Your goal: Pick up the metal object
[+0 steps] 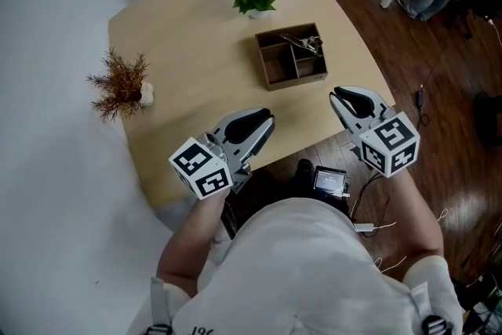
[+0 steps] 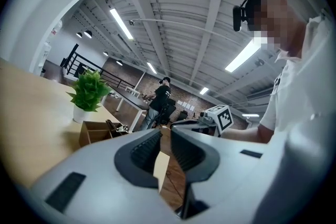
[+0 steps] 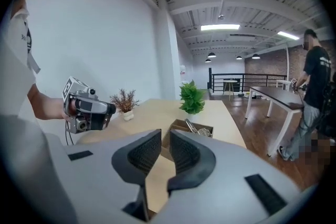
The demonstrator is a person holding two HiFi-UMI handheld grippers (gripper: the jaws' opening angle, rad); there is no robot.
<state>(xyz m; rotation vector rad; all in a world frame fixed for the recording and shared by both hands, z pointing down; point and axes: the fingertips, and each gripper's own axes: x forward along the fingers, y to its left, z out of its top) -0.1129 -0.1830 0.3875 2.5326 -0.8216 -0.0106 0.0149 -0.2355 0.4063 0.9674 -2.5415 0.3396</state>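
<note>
Closest to us is our white shirt (image 1: pixel 306 263), and just beyond it we hold the left gripper (image 1: pixel 265 121) over the near edge of the table (image 1: pixel 196 35), jaws drawn together on nothing. Further right, the metal object (image 1: pixel 304 42) lies untouched in the far right compartment of the brown box (image 1: pixel 271 78). Our right gripper (image 1: pixel 337 97) hangs nearer the box, jaws likewise closed and empty. We judge it should open first, then come down straight over that compartment, clear of the dividers.
</note>
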